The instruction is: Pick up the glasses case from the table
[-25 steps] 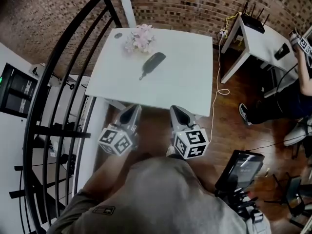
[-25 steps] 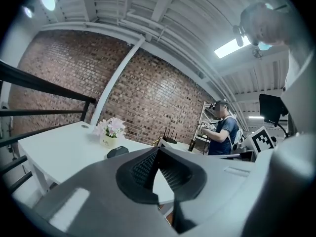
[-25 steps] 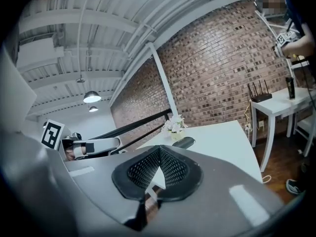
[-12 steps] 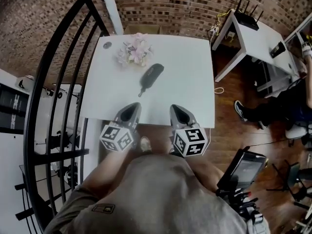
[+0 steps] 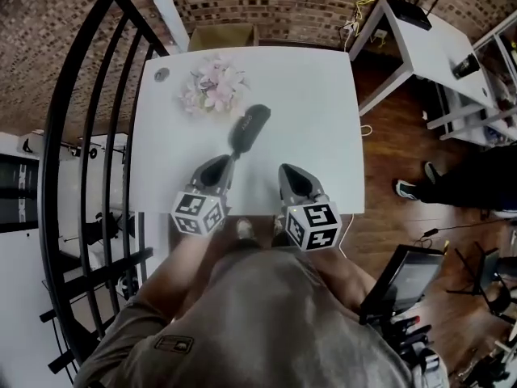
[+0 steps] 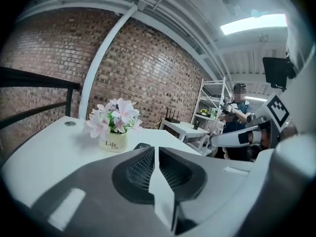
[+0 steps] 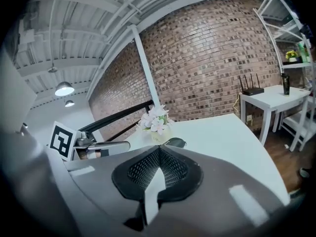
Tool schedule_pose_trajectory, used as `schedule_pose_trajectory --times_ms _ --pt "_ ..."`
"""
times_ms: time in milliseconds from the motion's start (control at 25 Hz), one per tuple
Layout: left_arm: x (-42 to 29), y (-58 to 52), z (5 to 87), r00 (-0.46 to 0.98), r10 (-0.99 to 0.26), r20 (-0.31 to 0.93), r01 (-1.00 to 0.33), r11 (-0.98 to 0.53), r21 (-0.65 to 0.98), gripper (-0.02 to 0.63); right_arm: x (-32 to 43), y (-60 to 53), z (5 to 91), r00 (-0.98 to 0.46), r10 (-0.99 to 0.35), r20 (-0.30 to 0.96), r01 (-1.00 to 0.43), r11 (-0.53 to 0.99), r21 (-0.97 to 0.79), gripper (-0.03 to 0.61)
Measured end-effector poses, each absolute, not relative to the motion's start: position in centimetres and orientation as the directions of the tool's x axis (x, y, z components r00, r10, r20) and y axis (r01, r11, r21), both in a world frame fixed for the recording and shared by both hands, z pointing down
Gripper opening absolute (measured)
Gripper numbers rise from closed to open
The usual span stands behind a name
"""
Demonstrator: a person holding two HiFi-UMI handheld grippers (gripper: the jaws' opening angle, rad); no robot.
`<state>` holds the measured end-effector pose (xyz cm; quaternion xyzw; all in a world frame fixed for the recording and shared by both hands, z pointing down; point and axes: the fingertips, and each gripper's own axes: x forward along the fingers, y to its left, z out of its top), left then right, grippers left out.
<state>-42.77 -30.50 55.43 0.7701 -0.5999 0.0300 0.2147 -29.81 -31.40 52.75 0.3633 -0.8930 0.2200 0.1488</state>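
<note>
A dark oval glasses case (image 5: 250, 127) lies near the middle of the white table (image 5: 323, 103), just in front of a small pot of pink flowers (image 5: 212, 90). My left gripper (image 5: 224, 162) is over the table's near edge, its tip just short of the case's near end, jaws shut and empty. My right gripper (image 5: 288, 173) hovers beside it to the right, also shut with nothing in it. The left gripper view shows the case (image 6: 142, 146) peeking over the jaws, and the right gripper view shows the case (image 7: 176, 142) beside the flower pot (image 7: 157, 124).
A black curved railing (image 5: 81, 136) runs along the table's left side. A second white table (image 5: 420, 47) with a router stands at the back right. A person (image 5: 460, 180) sits at the right over the wooden floor. A brick wall is behind the table.
Both grippers have moved forward over the table's near edge toward the case. The table and case now sit lower and closer in the head view.
</note>
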Motion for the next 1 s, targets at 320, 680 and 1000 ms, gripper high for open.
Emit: schedule_pose_trajectory --times_ms 320,680,1000 --pt "-42.7 -35.7 60.7 0.275 -0.864 0.422 -0.957 -0.204 0.206 0.246 -29.7 -34.9 55.0 -0.684 -0.565 0.46 -0.721 0.618 -0.313 0.009" --pt "-42.2 -41.5 65.4 0.243 -0.754 0.611 -0.967 -0.239 0.09 0.36 -26.8 -36.6 56.6 -0.643 -0.576 0.505 -0.762 0.547 -0.348 0.009" --pt "-40.9 -43.2 68.0 0.246 -0.622 0.743 -0.949 -0.312 0.054 0.364 -25.4 -37.7 57.0 -0.629 -0.586 0.51 -0.776 0.514 -0.366 0.009"
